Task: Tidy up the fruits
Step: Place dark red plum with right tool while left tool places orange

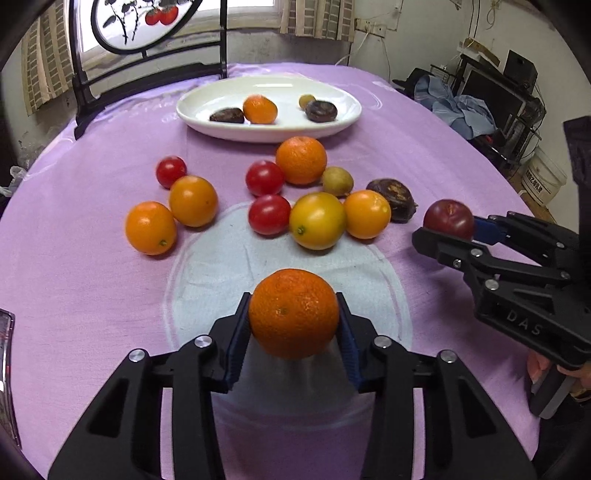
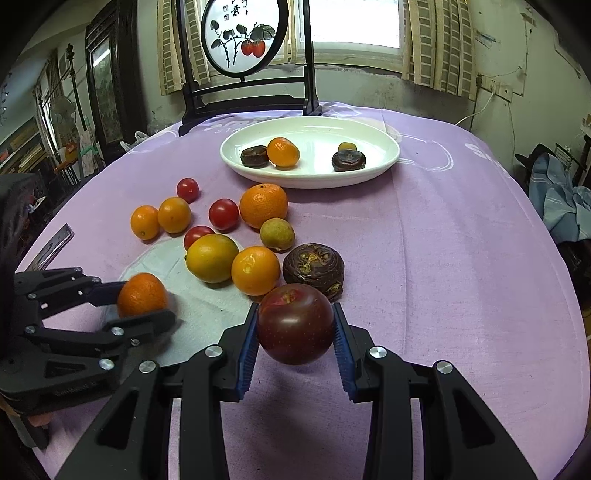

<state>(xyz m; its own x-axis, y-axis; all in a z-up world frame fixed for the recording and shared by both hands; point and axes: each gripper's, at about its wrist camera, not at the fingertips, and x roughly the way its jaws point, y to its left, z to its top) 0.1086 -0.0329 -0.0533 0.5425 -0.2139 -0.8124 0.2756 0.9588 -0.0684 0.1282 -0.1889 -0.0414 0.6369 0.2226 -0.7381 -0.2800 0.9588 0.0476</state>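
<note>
The left gripper point(image 1: 293, 314) pinches a rough-skinned mandarin point(image 1: 293, 313) between its blue pads, one pad on each flank so the round fruit cannot roll out. To its right, the right gripper point(image 2: 295, 325) clamps a dark red plum point(image 2: 295, 323) the same way, at the fruit's widest part. Both fruits look clear of the cloth, which suggests each tool has picked its load and the carry to the dish comes next.

Ahead of both grippers lies a loose cluster still to be sorted: orange and yellow citrus, three cherry tomatoes point(image 1: 264, 178), a small green-brown fruit point(image 1: 337, 181) and a dark, wrinkled fruit point(image 2: 313, 270). Beyond that cluster, well apart from the jaws, sits the white oval plate point(image 1: 199, 110), already holding a small orange, a tiny yellow fruit and two dark ones, so it is likely the goal.

Everything rests on a lilac tablecloth point(image 1: 424, 155) with a pale printed patch directly under the left tool. Past the plate stands a black-framed round screen painted with red fruit point(image 2: 243, 37), then a curtained window point(image 2: 354, 22). Off to the right of the tools are blue clothes and dark equipment against a wall
</note>
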